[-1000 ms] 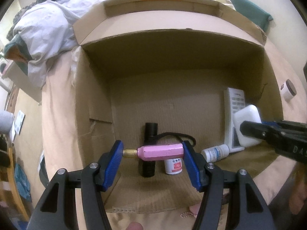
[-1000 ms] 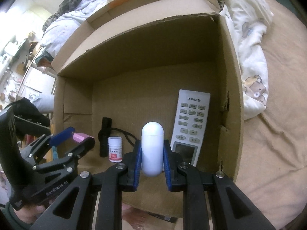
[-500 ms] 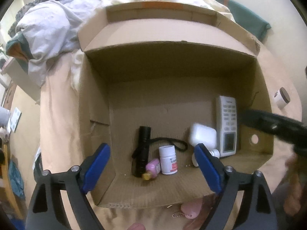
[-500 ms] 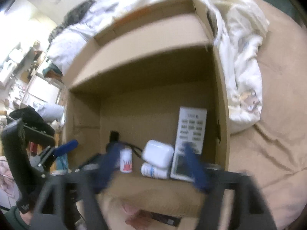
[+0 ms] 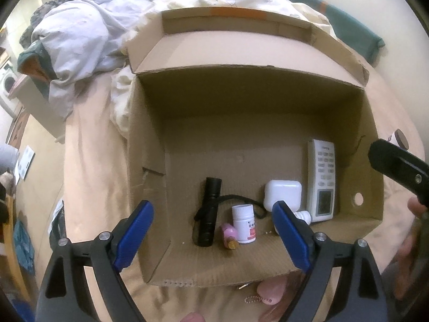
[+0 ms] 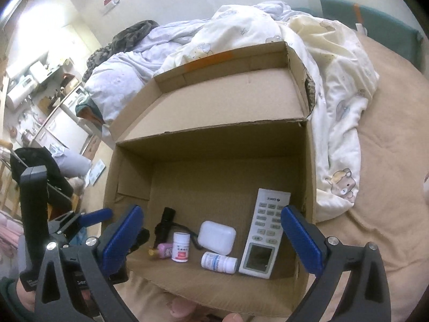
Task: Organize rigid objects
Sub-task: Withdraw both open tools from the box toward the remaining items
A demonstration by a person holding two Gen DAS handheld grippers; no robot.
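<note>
An open cardboard box (image 5: 150, 177) (image 6: 308, 177) lies on the bed. On its floor I see a black flashlight (image 5: 207, 212) (image 6: 165, 224), a pink cylinder (image 5: 229, 234) (image 6: 165, 251), an upright white pill bottle (image 5: 244, 224) (image 6: 181, 247), a white earbud case (image 5: 282, 194) (image 6: 216, 237), a small white bottle on its side (image 5: 303, 216) (image 6: 218, 262) and a white remote (image 5: 321, 179) (image 6: 265, 238). My left gripper (image 5: 211, 206) hangs open above the box's near end, holding nothing. My right gripper (image 6: 212, 210) is also over the near end, its jaws opening wide and touching nothing.
Rumpled white and cream bedding (image 6: 335, 86) is heaped behind and to the right of the box. A pink keychain (image 5: 270, 292) lies on the tan sheet just in front of the box. A small brown-lidded jar (image 5: 399, 138) stands to the right.
The left gripper let go of the pink cylinder, which now lies beside the flashlight. The right gripper released the white case onto the box floor. Both opened wide and drew back upward.
</note>
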